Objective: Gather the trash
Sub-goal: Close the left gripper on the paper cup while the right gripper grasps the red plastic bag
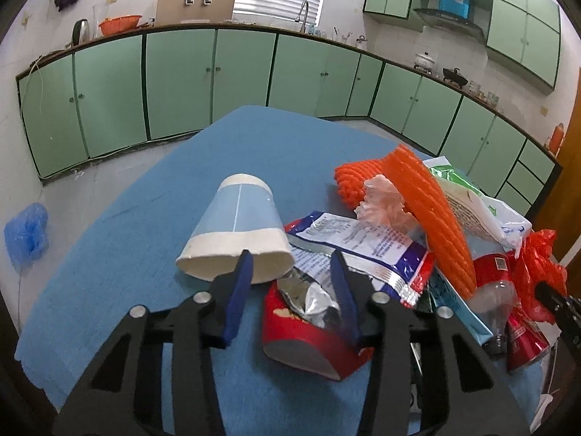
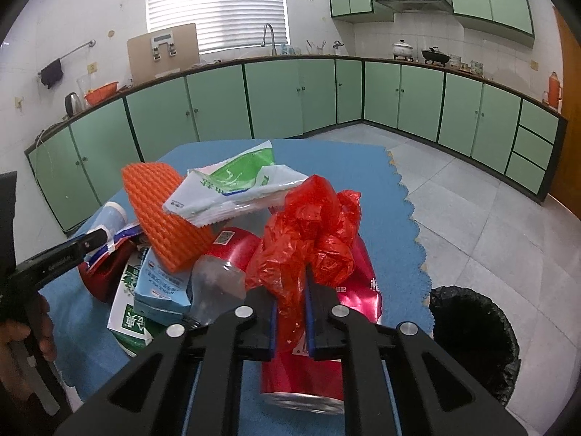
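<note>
A heap of trash lies on the blue tablecloth (image 1: 145, 254). My left gripper (image 1: 292, 272) stands open low over it. Its left finger is at the rim of a tipped blue-and-white paper cup (image 1: 236, 229), its right finger over a blue-and-white snack wrapper (image 1: 356, 243). The crumpled foil mouth of a red snack bag (image 1: 301, 345) lies between them, not pinched. My right gripper (image 2: 290, 290) is shut on a crumpled red plastic bag (image 2: 308, 239), above a red can (image 2: 308, 381) and a clear bottle (image 2: 218, 279). An orange foam net (image 2: 163, 210) tops the heap.
A bin with a black liner (image 2: 472, 334) stands on the tiled floor right of the table. A green-and-white wrapper (image 2: 236, 181) and milk cartons (image 2: 159, 283) lie in the heap. A blue bag (image 1: 25, 236) sits on the floor at left. Green cabinets line the walls.
</note>
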A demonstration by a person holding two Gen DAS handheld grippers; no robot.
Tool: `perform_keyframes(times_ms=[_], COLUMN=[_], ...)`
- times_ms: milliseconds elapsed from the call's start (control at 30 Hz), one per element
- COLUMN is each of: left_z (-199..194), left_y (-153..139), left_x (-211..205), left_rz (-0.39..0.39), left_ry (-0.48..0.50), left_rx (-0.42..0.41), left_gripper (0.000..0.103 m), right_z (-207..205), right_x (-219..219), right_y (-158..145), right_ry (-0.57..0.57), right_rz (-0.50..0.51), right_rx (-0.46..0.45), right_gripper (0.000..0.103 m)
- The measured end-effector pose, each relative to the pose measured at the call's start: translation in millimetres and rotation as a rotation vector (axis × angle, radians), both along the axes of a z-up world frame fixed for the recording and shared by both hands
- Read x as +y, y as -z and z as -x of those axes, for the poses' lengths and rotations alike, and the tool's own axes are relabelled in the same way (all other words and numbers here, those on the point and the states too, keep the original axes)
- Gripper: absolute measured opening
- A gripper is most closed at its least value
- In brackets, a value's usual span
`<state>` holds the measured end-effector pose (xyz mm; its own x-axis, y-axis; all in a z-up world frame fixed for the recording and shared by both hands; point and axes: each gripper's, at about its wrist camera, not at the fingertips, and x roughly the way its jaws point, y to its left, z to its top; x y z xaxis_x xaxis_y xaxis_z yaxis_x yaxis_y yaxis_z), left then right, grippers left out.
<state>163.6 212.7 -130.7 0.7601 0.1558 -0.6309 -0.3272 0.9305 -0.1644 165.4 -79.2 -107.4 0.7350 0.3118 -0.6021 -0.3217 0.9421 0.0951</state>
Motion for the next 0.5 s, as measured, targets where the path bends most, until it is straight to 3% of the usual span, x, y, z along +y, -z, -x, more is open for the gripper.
perform_keyframes(times_ms=[200, 367, 500], left_z=[0, 7, 10], left_y=[3, 1, -3], left_x=[8, 13, 15], left_rz=[0.031, 0.019, 0.057], left_ry=[-0.049, -0.082, -0.067], left_rx=[-0.008, -0.022, -0.019], left_gripper=[0.004, 0.0, 0.001], right_z=[-2, -4, -4], right_x=[0, -1, -1], right_y=[2, 4, 4], right_ry=[-0.002, 0.002, 0.001], right_rz=[0.007, 0.003, 0.007], right_rx=[0.003, 0.01, 0.003], right_gripper=[0.012, 0.012, 0.012])
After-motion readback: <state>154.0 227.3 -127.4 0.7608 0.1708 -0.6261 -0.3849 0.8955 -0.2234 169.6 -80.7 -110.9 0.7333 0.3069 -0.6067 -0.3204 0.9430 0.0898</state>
